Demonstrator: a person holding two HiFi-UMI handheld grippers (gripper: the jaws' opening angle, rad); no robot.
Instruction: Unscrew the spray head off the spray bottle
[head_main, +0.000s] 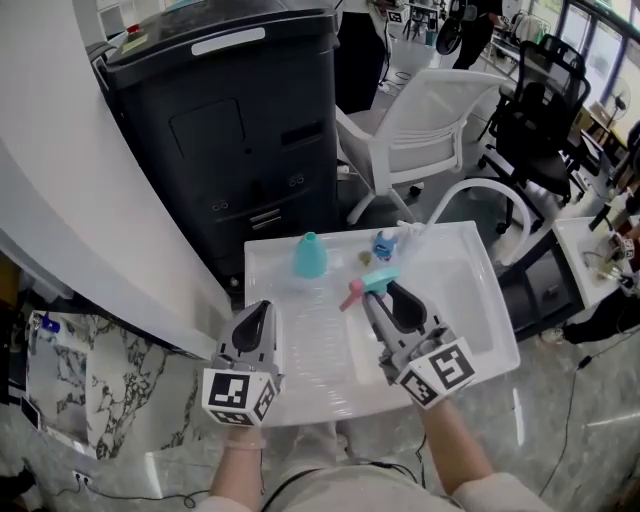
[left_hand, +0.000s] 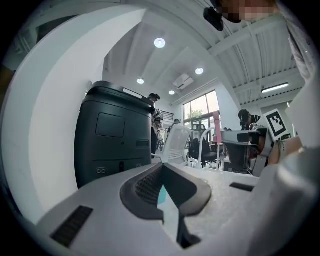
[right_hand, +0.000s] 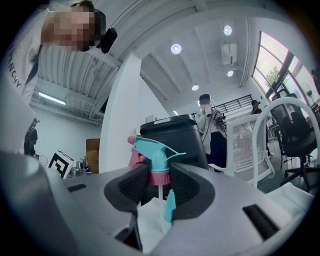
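Observation:
The teal spray bottle (head_main: 310, 257) stands headless on the white table (head_main: 470, 300), toward its far side. Its spray head (head_main: 368, 285), teal with a pink collar and trigger, is off the bottle and raised above the table, with my right gripper (head_main: 385, 292) shut on it. In the right gripper view the pads clamp the pink collar of the spray head (right_hand: 158, 152), and the thin dip tube (right_hand: 159, 190) hangs free below. My left gripper (head_main: 262, 310) hovers near the table's left front, shut and empty. A sliver of the teal bottle (left_hand: 161, 196) shows behind its closed jaws.
A small blue object (head_main: 384, 244) lies on the table's far side, right of the bottle. A tall black bin (head_main: 230, 120) stands just beyond the table. A white chair (head_main: 430, 125) and black office chairs (head_main: 540, 100) stand further back right.

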